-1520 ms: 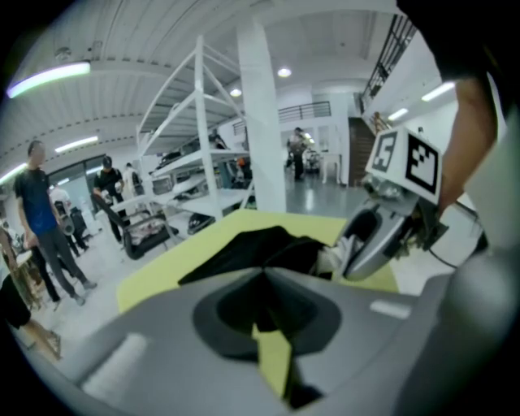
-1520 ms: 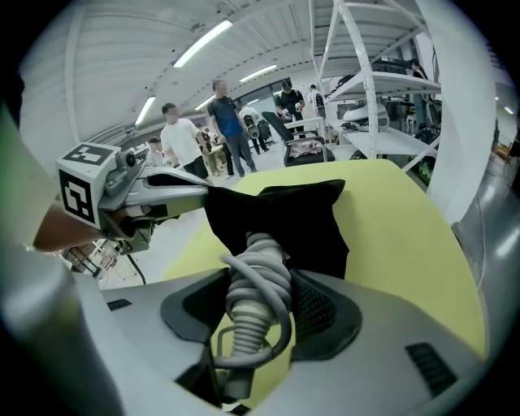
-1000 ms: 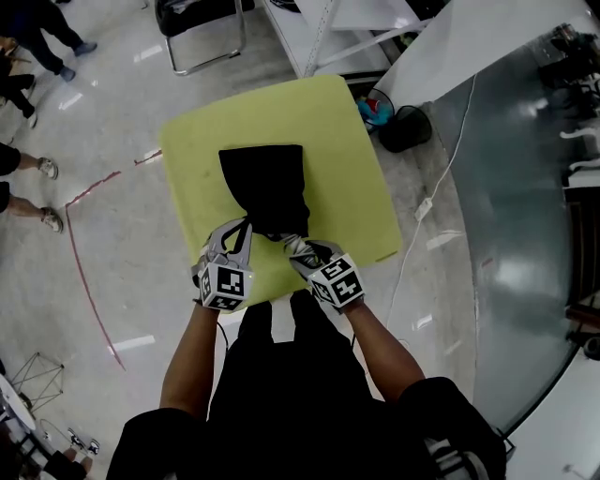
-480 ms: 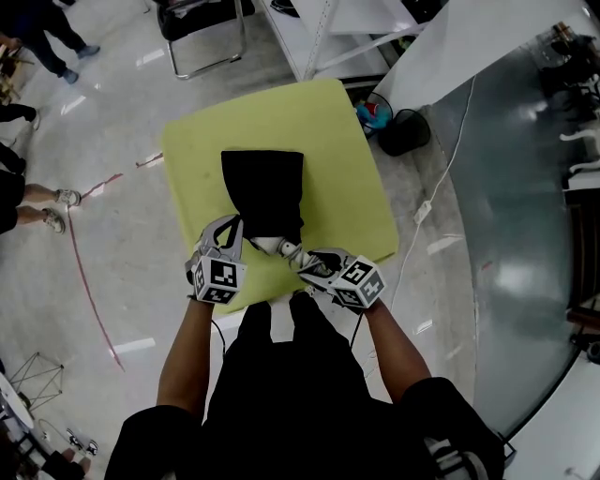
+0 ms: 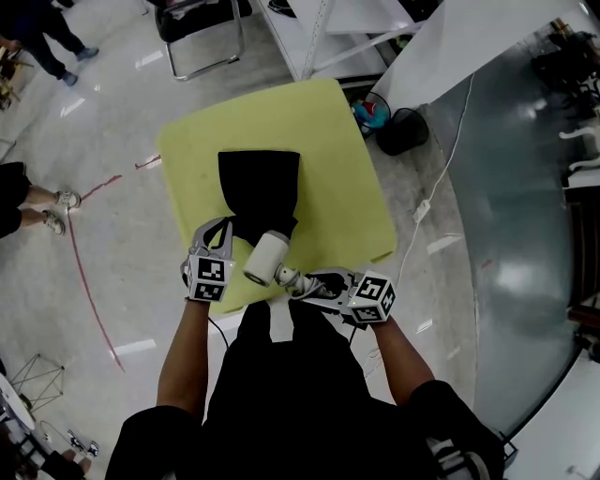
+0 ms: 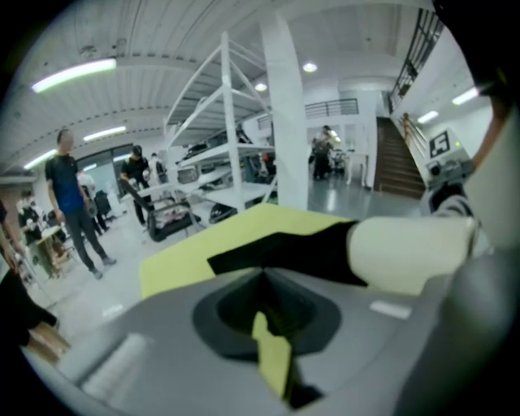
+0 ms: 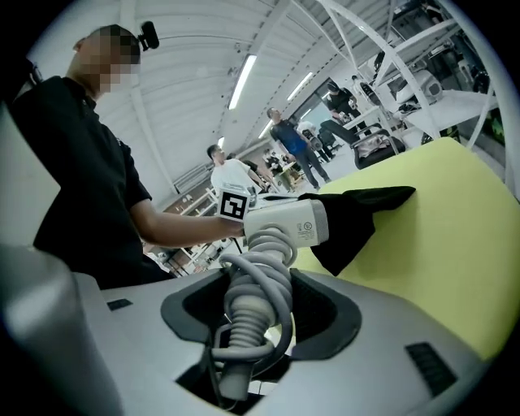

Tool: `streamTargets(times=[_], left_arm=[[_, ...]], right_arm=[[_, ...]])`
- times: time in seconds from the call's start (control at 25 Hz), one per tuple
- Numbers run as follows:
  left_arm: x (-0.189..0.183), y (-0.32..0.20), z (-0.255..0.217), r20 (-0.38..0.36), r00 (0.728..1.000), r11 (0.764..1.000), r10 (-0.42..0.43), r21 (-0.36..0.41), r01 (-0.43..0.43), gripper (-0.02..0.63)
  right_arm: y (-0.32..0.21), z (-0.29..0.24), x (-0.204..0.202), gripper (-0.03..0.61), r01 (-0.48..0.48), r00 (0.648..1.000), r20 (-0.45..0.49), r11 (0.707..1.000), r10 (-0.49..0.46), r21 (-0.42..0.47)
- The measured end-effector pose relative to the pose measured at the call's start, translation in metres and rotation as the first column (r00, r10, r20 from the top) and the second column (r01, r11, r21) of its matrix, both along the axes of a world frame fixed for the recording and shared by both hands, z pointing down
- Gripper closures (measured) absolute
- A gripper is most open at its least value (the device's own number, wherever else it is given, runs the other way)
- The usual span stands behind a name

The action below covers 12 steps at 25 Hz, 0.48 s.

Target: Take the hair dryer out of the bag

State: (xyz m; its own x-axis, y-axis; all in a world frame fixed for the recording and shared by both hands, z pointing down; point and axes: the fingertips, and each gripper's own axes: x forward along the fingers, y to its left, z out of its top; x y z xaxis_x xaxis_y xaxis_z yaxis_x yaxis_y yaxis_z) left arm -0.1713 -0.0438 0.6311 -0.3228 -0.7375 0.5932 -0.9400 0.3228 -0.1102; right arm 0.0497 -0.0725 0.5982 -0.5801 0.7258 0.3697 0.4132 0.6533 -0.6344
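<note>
A black bag [image 5: 260, 187] lies on the yellow table [image 5: 337, 159]. A white hair dryer [image 5: 265, 258] sticks out of the bag's near end, its barrel showing and its front still inside. My right gripper [image 5: 295, 281] is shut on the dryer's handle, which has the grey cord wound around it [image 7: 252, 268]. The right gripper view shows the dryer [image 7: 288, 223] just above the jaws, with the bag [image 7: 357, 211] behind it. My left gripper [image 5: 222, 228] is shut on the bag's near left edge. In the left gripper view the bag [image 6: 284, 252] runs to the dryer [image 6: 410, 252].
A black chair [image 5: 202, 28] and a white rack stand beyond the table. A black bin [image 5: 405, 128] and a white cable [image 5: 441, 178] sit on the floor to the right. People's feet [image 5: 56, 199] are at the left, near a red floor line.
The right gripper has pulled back toward the person and to the right, drawing the white barrel out of the bag. The left gripper has shifted slightly left and kept its hold.
</note>
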Motion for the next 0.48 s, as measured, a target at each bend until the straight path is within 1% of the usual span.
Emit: streamTargets(times=[0.08,0.2,0.32,0.4,0.48], left_arm=[[0.0,0.003,0.003,-0.039,0.999,1.0,-0.019,0.013,0.02,0.601],[0.01,0.007,0.01,-0.074,0.997,0.999,-0.03,0.018,0.032,0.601],[0.018,0.007,0.005,-0.117,0.991,0.995,-0.064,0.067,0.073,0.596],[0.024,0.004,-0.001,-0.153,0.986,0.991,-0.07,0.099,0.085,0.537],[0.033,0.005,-0.009,-0.159,0.986,0.991,-0.054,0.114,0.072,0.471]], right_arm=[[-0.004,-0.011,0.001,0.358,-0.025,0.999,0.029,0.999,0.026,-0.021],[-0.017,-0.027,-0.006,0.357,-0.105,0.991,0.083,0.993,0.108,-0.046],[-0.039,-0.044,-0.027,0.357,-0.222,0.962,0.153,0.974,0.226,-0.044],[-0.054,-0.058,-0.044,0.357,-0.305,0.929,0.204,0.951,0.308,-0.045],[-0.064,-0.072,-0.058,0.357,-0.373,0.893,0.249,0.926,0.374,-0.055]])
